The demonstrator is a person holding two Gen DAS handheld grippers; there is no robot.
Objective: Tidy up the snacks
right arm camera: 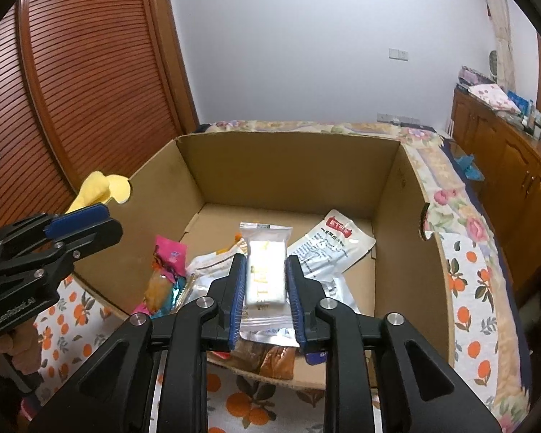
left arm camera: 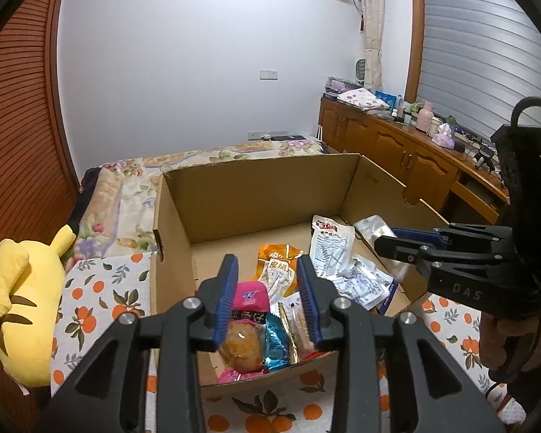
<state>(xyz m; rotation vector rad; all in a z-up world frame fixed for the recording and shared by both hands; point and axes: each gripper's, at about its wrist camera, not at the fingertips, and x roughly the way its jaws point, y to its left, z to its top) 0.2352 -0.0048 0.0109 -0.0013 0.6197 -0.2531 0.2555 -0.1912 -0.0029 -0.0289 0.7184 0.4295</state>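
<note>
Right gripper (right arm camera: 265, 281): narrow, clamped on a clear packet (right arm camera: 265, 270) holding a white block, one blue pad on each long side. Packet held above the cardboard box (right arm camera: 288, 166), over the loose snacks on the box floor. White pouch (right arm camera: 328, 245) with red label just right of the packet, lying flat; pink wrapper (right arm camera: 169, 254) to the left.

Left gripper (left arm camera: 268, 303): wide apart, nothing between the pads, poised over the near end of the box (left arm camera: 256, 187). Below the gap: pink wrapper (left arm camera: 250, 296), brown bun (left arm camera: 241, 346) in clear wrap, blue foil wrapper (left arm camera: 276, 346). Orange packet (left arm camera: 277, 263) just beyond.

Left view only: yellow plush toy (left arm camera: 25, 306) left of the box on the orange-print cloth (left arm camera: 101, 296); right gripper (left arm camera: 411, 240) seen side-on, held packet not discernible. Right view only: the held packet; plush toy (right arm camera: 101, 187) mostly hidden behind the box wall.
</note>
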